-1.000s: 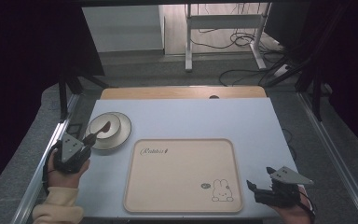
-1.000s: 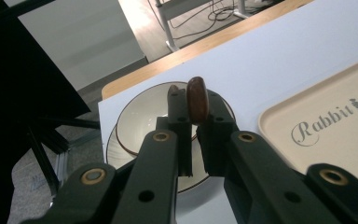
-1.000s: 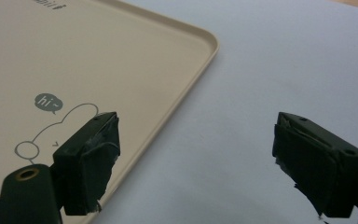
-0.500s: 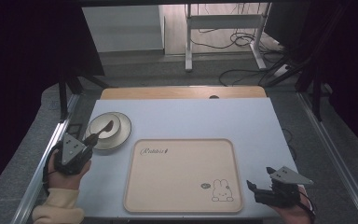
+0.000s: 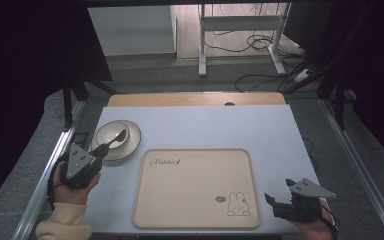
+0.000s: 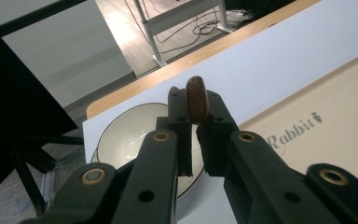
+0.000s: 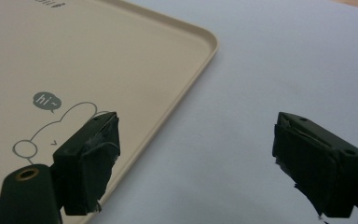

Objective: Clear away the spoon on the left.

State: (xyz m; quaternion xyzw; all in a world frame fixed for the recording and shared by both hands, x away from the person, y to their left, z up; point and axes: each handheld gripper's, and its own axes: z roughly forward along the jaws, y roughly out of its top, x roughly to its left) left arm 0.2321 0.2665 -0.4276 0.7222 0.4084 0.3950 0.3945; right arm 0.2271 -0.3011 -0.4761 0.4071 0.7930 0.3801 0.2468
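High view, left of frame: left gripper (image 5: 99,151) clamped on spoon (image 5: 114,140), handle slanting up-right over bowl (image 5: 111,134); right gripper (image 5: 276,202) lower right, jaws apart, well apart from both.

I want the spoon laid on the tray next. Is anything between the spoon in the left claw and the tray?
Nothing visible. The left claw holds the brown spoon over the bowl on its plate; the tray just beside it lies bare, and the right claw sits open off its far corner.
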